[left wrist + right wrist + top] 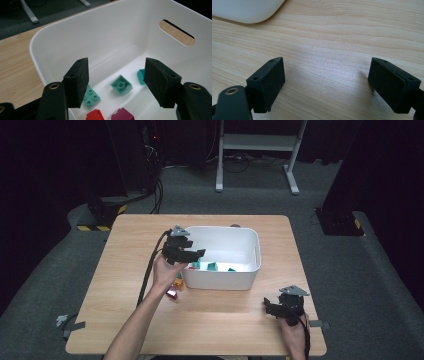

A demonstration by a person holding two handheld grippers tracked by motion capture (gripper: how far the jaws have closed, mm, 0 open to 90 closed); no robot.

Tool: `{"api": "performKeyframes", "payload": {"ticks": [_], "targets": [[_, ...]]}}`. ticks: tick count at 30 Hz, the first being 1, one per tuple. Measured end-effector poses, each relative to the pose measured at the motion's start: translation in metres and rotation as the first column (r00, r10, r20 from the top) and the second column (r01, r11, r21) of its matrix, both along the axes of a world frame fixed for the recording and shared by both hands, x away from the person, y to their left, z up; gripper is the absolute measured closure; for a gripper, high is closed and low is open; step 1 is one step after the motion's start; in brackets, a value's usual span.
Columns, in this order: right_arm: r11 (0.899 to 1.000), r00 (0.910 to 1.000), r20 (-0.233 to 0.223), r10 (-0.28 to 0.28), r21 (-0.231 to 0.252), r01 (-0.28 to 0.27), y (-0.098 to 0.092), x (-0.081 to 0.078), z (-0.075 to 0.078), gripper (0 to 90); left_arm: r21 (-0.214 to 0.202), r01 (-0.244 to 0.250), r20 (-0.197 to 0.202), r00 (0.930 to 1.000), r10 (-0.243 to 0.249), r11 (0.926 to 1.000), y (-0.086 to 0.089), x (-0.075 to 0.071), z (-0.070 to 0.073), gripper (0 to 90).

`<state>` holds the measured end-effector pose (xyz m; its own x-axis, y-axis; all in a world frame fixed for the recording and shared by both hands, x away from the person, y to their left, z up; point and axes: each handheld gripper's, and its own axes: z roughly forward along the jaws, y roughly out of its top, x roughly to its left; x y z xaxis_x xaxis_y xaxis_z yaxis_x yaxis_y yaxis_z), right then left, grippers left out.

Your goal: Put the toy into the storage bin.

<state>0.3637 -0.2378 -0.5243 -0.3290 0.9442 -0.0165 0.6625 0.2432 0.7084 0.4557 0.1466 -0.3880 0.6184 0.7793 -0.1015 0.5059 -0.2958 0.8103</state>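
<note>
High view: wooden table [125, 320] w/ a white bin [222, 277] near its middle. Left gripper [192, 256] hangs over the bin's left rim, pointing inward; the hand [164, 270] behind it sits just outside the wall. A few blocks lie on the table just beside the bin's left-front corner, incl. a red block [172, 293] & an orange block [178, 283]; too small to tell more.

Left gripper view: jaws stand apart over the bin interior, nothing between the pads, so open & empty. Below the gap a teal block [121, 85] appears blurred, apart from both pads; can't tell if it rests on the floor or is mid-air. On the bin floor nearby: a teal four-stud brick [90, 97] partly behind the left pad, another teal piece [140, 76] by the right pad, a red brick [95, 115] & a purple brick [123, 115] at the bottom edge. Handle slot [177, 32] in the far wall shows table wood through it.

Right gripper [274, 307] is at the table's front right, well apart from the bin. Right gripper view: jaws wide apart above bare wood, nothing gripped; bin corner at top left.
</note>
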Motion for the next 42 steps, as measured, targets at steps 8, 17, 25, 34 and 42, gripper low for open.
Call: {"api": "performKeyframes", "payload": {"ticks": [8, 17, 25, 34, 42], "targets": [[1.0, 1.0, 0.001, 0.001, -0.001, -0.001, 0.0, 0.0, 0.0, 13.9, -0.057, -0.03, 0.031, 0.999, 0.032, 0.9979, 0.023, -0.016, 0.011, 31.6], [1.0, 1.0, 0.001, 0.001, -0.001, -0.001, 0.0, 0.0, 0.0, 13.8, -0.072, -0.056, 0.03, 0.9979, 0.058, 0.9958, 0.04, -0.025, 0.015, 28.2], [1.0, 1.0, 0.001, 0.001, -0.001, -0.001, 0.0, 0.0, 0.0, 13.8, -0.076, -0.079, 0.05, 0.9953, 0.083, 0.9939, 0.057, -0.037, 0.018, 26.7], [1.0, 1.0, 0.0, -0.001, 0.0, 0.001, 0.0, 0.0, 0.0, 13.8, -0.067, -0.103, 0.053, 0.9929, 0.107, 0.9924, 0.074, -0.049, 0.011, 25.8], [1.0, 1.0, 0.0, -0.001, 0.0, 0.001, 0.0, 0.0, 0.0, 13.8, -0.066, -0.132, 0.034, 0.9903, 0.135, 0.9891, 0.087, -0.06, 0.0, 26.2]]}}
